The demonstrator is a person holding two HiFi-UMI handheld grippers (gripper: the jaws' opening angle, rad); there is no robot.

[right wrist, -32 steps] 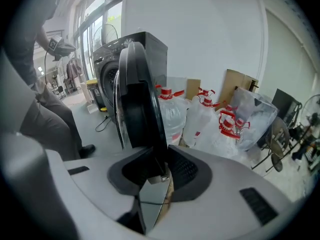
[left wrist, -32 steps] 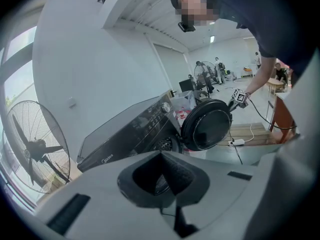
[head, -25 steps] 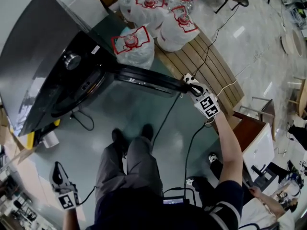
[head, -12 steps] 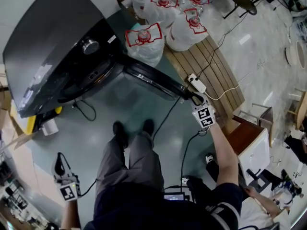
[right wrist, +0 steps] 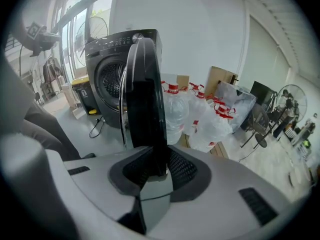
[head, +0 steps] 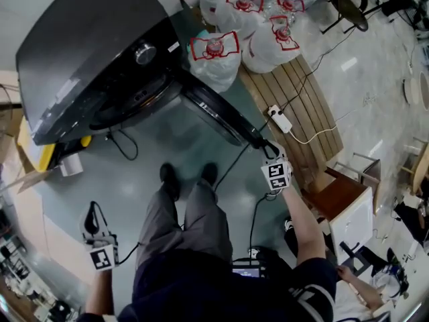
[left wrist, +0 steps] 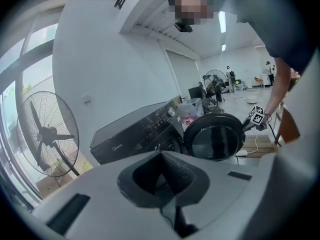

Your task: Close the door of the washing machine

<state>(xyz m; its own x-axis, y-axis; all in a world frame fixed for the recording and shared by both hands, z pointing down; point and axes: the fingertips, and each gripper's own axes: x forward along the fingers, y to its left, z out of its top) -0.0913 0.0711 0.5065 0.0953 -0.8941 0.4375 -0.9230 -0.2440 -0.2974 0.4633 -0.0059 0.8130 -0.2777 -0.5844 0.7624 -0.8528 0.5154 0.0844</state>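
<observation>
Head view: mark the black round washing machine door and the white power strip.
black round washing machine door (head: 220, 115): head view, outer rim.
white power strip (head: 279, 119): head view, casing middle.

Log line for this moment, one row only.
right gripper: shut on door edge | left gripper: shut, empty | door: partly open | washing machine: drum exposed

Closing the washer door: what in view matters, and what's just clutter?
Job:
- washing machine
- door, open
- right gripper, clamped on the door's edge

Lying about:
- water jugs
- power strip
- wooden platform
- fan
- left gripper, shut on nothing, off to the side
</observation>
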